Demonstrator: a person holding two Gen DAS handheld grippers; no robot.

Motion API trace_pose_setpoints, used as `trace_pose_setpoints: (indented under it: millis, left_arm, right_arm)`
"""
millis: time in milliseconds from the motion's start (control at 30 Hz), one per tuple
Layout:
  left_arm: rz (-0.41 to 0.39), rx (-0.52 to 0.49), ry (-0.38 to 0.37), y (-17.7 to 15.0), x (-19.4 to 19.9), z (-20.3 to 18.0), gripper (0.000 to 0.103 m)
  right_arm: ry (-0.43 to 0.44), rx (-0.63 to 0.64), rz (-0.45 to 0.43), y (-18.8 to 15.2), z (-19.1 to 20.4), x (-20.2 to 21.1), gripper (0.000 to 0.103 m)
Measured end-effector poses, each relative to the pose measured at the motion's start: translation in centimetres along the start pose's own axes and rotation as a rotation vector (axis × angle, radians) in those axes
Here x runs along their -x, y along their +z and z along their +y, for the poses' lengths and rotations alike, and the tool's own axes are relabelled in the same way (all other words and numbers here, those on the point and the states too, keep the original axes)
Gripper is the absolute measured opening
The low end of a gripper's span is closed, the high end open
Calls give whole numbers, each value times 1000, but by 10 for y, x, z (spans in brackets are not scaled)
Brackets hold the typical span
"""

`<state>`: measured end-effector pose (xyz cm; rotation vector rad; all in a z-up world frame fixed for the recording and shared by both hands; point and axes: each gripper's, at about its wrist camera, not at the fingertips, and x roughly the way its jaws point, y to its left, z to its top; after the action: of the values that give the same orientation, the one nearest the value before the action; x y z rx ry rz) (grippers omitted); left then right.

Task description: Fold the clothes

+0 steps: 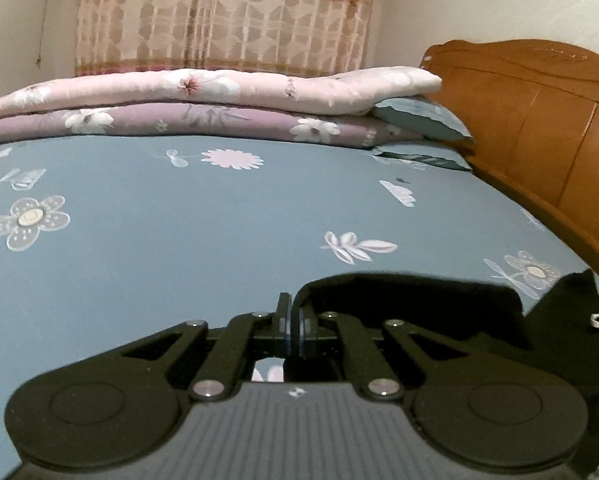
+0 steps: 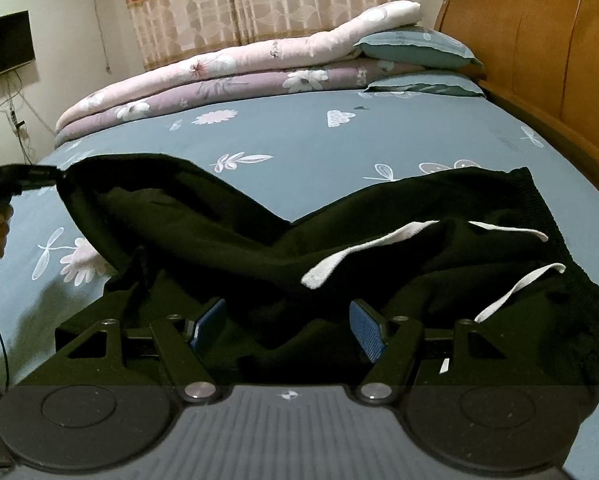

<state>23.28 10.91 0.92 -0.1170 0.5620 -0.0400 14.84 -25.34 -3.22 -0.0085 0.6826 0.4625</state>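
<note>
A black garment [image 2: 227, 232] with white drawstrings [image 2: 359, 252] and a ribbed waistband lies crumpled on the blue floral bedsheet [image 2: 299, 148]. My left gripper [image 1: 293, 320] is shut on an edge of the black garment [image 1: 419, 292], which drapes to its right. In the right wrist view the left gripper [image 2: 39, 174] pinches the garment's left corner and lifts it off the sheet. My right gripper [image 2: 287, 324] is open, its blue pads [image 2: 365, 330] low over the garment's near folds, holding nothing.
Folded pink and purple floral quilts [image 1: 219, 100] and blue pillows [image 2: 415, 50] are stacked at the far end. A wooden headboard [image 1: 539, 120] runs along the right. A curtain [image 1: 223, 16] hangs behind. A dark screen [image 2: 3, 46] and cables are on the left wall.
</note>
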Motion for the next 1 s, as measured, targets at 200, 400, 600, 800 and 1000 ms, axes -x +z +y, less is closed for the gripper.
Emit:
trace_pose_setpoints:
  millis: [200, 400, 600, 800, 1000]
  left_arm:
    - [12, -6, 37, 26, -23, 5, 1]
    - [24, -40, 86, 56, -48, 1, 1]
    - [29, -62, 117, 93, -84, -11, 1]
    - [45, -109, 156, 123, -125, -30, 1]
    - [65, -163, 200, 147, -168, -50, 2]
  right_arm:
    - [-2, 1, -20, 4, -5, 0, 73]
    - [-1, -17, -54, 6, -15, 0, 73]
    - [-4, -35, -87, 7, -30, -3, 73]
    - [-17, -51, -128, 13, -48, -9, 73]
    - [-38, -79, -138, 14, -63, -21, 73]
